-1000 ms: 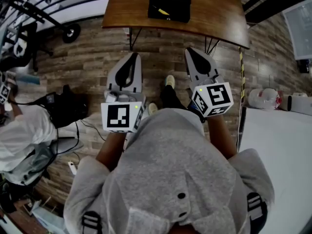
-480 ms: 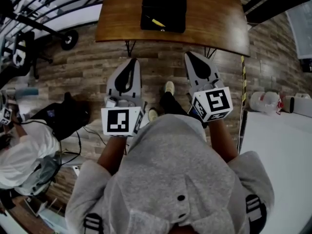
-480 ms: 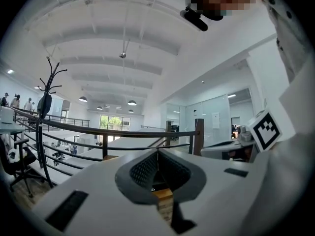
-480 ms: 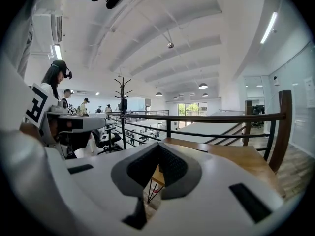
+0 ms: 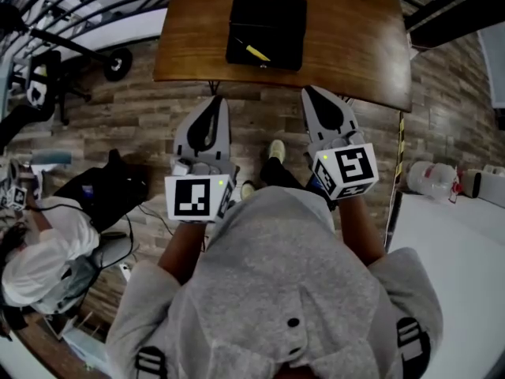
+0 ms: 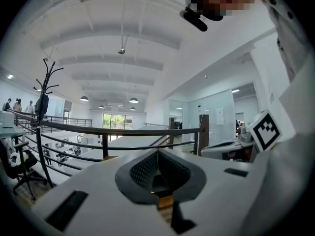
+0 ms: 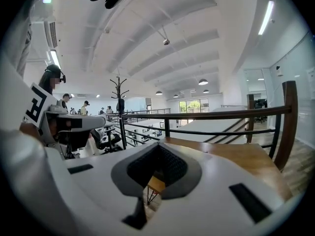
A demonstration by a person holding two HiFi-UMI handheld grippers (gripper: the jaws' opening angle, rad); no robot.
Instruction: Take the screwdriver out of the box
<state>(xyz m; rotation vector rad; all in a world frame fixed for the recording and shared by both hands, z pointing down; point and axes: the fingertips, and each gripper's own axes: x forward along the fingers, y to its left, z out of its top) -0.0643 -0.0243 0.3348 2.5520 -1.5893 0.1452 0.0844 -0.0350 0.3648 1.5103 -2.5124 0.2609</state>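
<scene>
Left gripper [image 5: 216, 101] and right gripper [image 5: 308, 91], both pressed together and empty, hang well short of the box [image 5: 272, 18], inside which the screwdriver [image 5: 254, 52] lies; reaching in without spreading could merely knock it aside.

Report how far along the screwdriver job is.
Done: nothing yet. The yellow-handled screwdriver lies in the open black box on the wooden table. In hand: nothing; left gripper and right gripper are shut, empty, over the floor, short of the table. Remaining: reach the box, open a gripper, grasp the screwdriver, lift it out.
</scene>
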